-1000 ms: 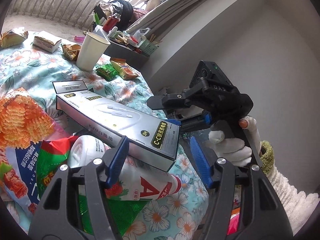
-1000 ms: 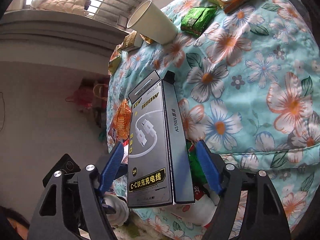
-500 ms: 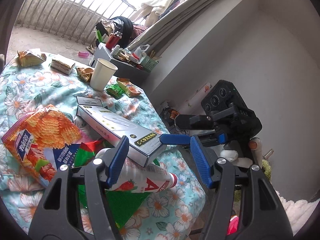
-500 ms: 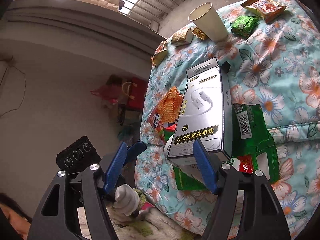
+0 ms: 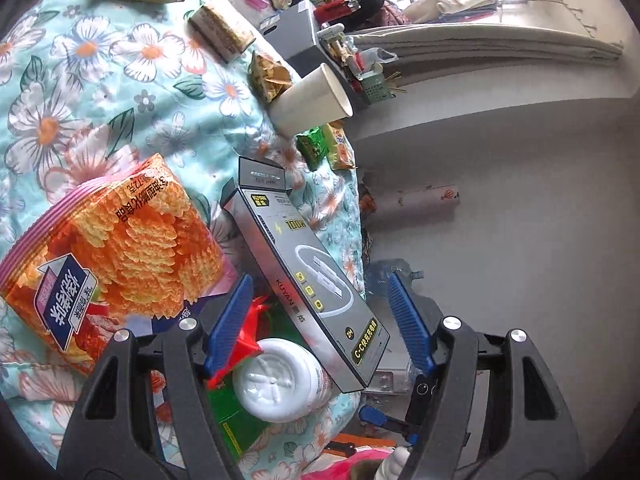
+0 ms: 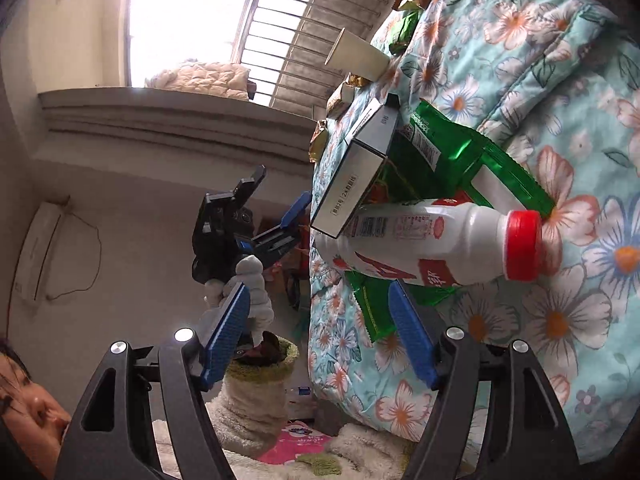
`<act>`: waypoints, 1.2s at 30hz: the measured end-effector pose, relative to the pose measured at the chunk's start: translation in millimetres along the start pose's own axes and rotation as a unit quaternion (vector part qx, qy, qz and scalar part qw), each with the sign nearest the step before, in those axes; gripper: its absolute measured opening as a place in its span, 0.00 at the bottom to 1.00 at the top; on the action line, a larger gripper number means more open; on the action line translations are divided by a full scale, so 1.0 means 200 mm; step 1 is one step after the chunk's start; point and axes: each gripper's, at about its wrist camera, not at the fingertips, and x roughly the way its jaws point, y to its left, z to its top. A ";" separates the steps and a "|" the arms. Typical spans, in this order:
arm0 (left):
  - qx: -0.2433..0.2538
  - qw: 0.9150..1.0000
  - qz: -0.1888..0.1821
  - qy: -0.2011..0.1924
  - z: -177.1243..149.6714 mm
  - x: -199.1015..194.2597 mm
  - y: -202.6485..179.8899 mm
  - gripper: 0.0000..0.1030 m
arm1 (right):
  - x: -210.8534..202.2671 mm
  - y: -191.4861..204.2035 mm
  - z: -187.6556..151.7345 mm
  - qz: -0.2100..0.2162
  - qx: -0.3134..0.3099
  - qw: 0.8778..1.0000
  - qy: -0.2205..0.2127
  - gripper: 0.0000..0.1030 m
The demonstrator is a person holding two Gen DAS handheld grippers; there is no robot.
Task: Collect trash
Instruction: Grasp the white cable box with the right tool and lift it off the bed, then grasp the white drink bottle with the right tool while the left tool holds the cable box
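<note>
- The table [image 5: 92,92] fills most of both views; I see it draped in a teal cloth printed with white and orange flowers, and the trash is scattered over it.
- The orange snack bag [image 5: 116,252] is the biggest piece, lying flat on the cloth just left of my left gripper's fingers.
- A green foil wrapper [image 6: 452,152] lies spread near the table edge, under both the box and the bottle.
- The grey charging-cable box [image 5: 308,276] lies at a slant, its near end propped on the bottle and jutting past the table edge; from the right wrist I see its end face [image 6: 348,192].
- The white drink bottle [image 6: 432,244] lies on its side on the green wrapper, red cap pointing away from the table edge; the left wrist shows only its round white base [image 5: 280,380].
- A paper cup [image 5: 312,100] stands farther back, with small wrappers around it: a green packet [image 5: 312,146] and an orange one just beside it.
- My left gripper [image 5: 320,320] is open and holds nothing; the bottle base and the near end of the box sit in the gap between its blue fingers [image 5: 232,316].
- My right gripper [image 6: 320,332] is also open and empty, hanging off the table edge just below the bottle, its right finger near the wrapper's corner.
- In the right wrist view the left gripper [image 6: 280,224] shows beyond the table edge, held in a white-gloved hand [image 6: 252,280].
</note>
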 end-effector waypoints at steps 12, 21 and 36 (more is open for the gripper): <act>-0.084 0.994 0.034 0.060 0.15 0.30 0.16 0.58 | 0.04 -0.30 -0.15 0.035 0.134 0.989 -0.049 0.68; -0.060 0.992 0.072 0.089 0.19 0.41 0.11 0.50 | 0.08 -0.32 -0.13 0.033 0.158 0.985 -0.059 0.68; 0.014 1.000 -0.008 0.004 0.18 0.17 -0.09 0.21 | 0.06 -0.37 -0.10 0.049 0.157 0.985 -0.060 0.68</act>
